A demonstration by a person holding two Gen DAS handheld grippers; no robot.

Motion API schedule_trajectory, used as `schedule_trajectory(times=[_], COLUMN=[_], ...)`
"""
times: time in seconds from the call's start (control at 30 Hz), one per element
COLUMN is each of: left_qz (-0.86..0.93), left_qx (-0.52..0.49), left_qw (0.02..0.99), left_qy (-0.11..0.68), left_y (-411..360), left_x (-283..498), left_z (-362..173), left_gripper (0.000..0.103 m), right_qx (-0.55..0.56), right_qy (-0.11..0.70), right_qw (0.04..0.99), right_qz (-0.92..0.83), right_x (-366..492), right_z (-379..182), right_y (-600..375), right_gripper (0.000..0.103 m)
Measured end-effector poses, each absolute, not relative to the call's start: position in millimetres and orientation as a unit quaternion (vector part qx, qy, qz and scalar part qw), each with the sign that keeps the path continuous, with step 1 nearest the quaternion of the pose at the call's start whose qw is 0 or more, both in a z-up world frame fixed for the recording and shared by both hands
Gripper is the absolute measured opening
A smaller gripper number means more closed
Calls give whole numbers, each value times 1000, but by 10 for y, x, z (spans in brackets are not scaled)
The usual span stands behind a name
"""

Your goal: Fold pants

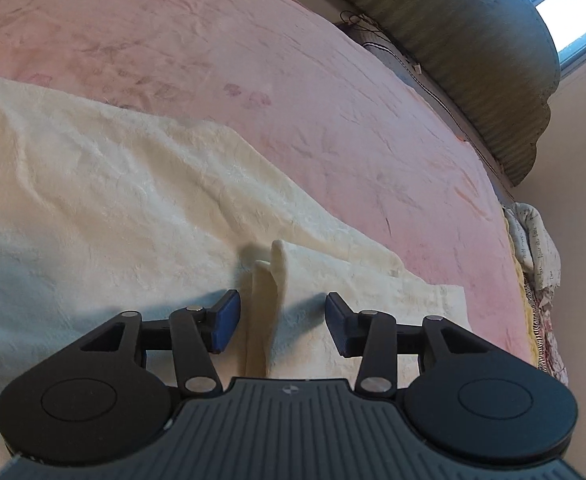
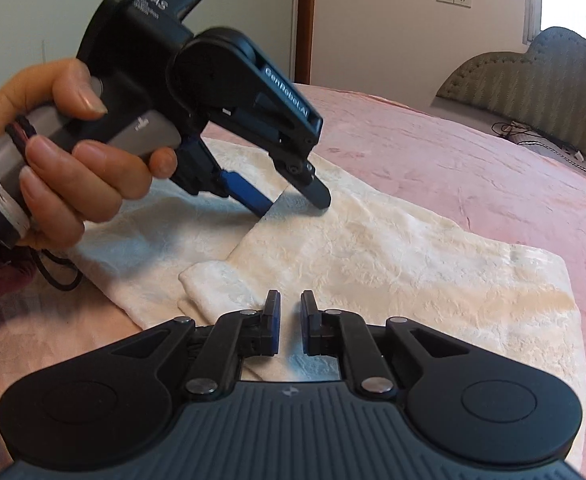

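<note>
Left gripper half open around a raised fold of cream pants, pads not pressing; right gripper nearly closed, holding nothing.

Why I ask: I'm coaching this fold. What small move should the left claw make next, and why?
Probably lift the left claw straight back off the pants. Its jaws stand open around a pinched-up ridge of cream fabric and the pads do not press it, so the fold seems released. The right claw, shut, is over the near edge.
</note>
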State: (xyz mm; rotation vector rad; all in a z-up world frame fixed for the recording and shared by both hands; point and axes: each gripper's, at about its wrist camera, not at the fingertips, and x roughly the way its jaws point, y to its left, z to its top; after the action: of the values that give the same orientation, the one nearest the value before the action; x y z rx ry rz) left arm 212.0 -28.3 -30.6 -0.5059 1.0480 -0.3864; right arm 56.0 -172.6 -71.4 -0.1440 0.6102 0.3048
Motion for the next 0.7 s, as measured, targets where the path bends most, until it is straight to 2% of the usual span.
schedule_trajectory(times=[0.1, 0.17, 0.2, 0.23, 0.3, 0.47, 0.7], left_qz=[-194, -197, -198, -200, -208, -210, -195], left_qx=[-260, -268, -264, -259, -243, -194, -158], left_qw=[808, 804, 805, 809, 823, 859, 863], left_qy=[491, 493, 492, 489, 470, 425, 438], left_y=[-298, -331, -351, -366, -400, -507, -584], left_x=[2176, 2202, 2201, 2190, 2123, 2023, 2091], left_z=[-344, -370, -379, -371, -308, -131, -284], left_gripper=[49, 30, 13, 8, 4, 4, 6], right_qx=[-69, -73, -75, -76, -74, -69, -57], right_qy=[300, 302, 304, 304, 304, 297, 304], right_qw=[939, 938, 938, 938, 938, 941, 940], right_qz=[151, 150, 150, 149, 148, 146, 141], right_x=[631, 684, 699, 705, 703, 733, 797], right_z=[-712, -723, -730, -739, -740, -718, -744], right_y=[-1699, -1672, -1662, -1657, -1662, -1662, -1681], right_gripper=[10, 10, 10, 10, 10, 10, 10])
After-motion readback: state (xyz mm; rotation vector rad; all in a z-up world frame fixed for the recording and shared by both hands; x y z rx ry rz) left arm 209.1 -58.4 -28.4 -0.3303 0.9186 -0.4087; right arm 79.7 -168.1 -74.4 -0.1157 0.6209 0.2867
